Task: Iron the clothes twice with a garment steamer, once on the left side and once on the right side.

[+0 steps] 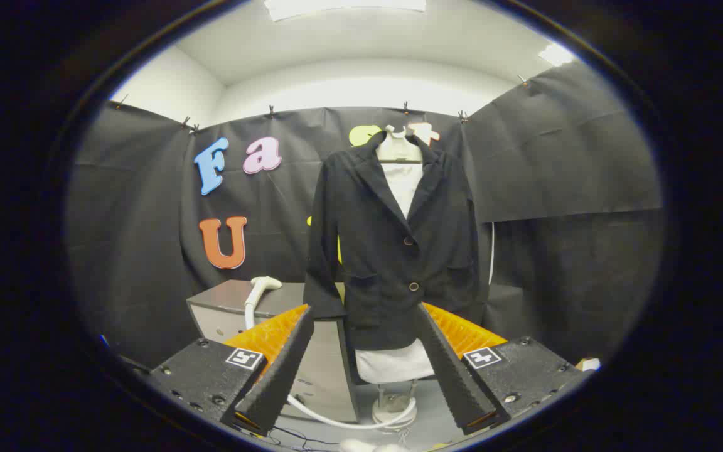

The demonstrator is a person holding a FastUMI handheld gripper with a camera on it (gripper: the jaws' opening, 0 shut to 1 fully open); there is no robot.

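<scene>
One black jacket (393, 245) hangs upright on one white mannequin (401, 179), long axis vertical, front facing the gripper (364, 317), two buttons showing. One steamer head (265, 284) rests on the grey cabinet (236, 301) left of the jacket, its one white hose (336, 419) trailing down to the floor. The fingers are spread wide, nothing between them.

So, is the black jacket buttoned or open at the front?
Buttoned: both buttons of the black jacket are closed. The open gripper holds nothing.
</scene>
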